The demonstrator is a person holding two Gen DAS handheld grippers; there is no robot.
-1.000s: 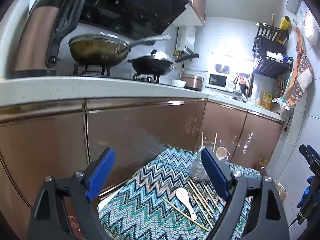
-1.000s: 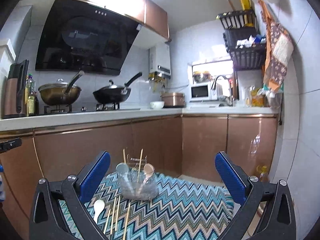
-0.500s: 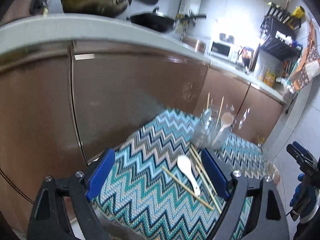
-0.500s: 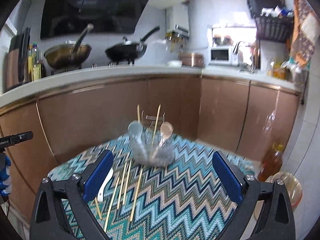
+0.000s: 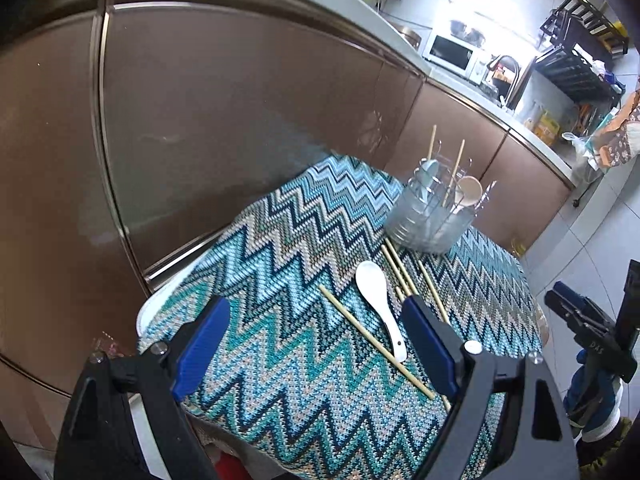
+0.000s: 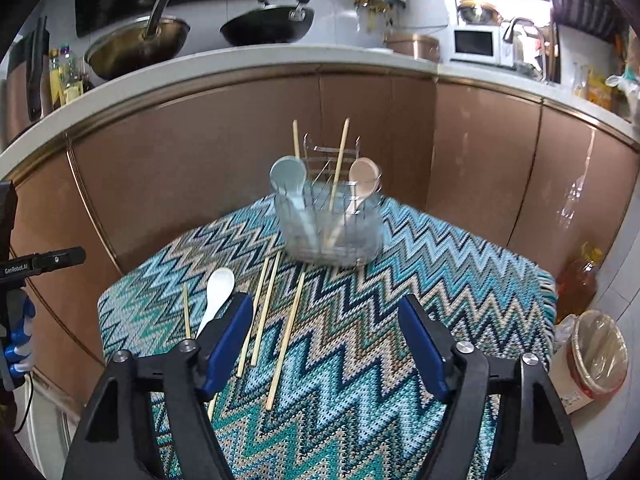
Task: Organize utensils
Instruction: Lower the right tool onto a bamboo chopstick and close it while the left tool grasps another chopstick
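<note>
On the zigzag-patterned teal cloth (image 6: 360, 320), both my tongs gape empty; I'd pinch the white ceramic spoon (image 5: 378, 304) mid-handle, at the left tongs' (image 5: 316, 344) one o'clock.

Cloth (image 6: 420, 280) right half bare; holder (image 6: 330, 226) blocks far edge

Both grippers hang side by side, tilted downward. The left gripper (image 5: 316, 344) has its jaws spread wide, holding nothing; the right gripper (image 6: 326, 344) likewise gapes empty.

White spoon (image 6: 218, 293) flat beside loose chopsticks (image 6: 286, 336); holder (image 6: 330, 226) upright, seemingly glass.
</note>
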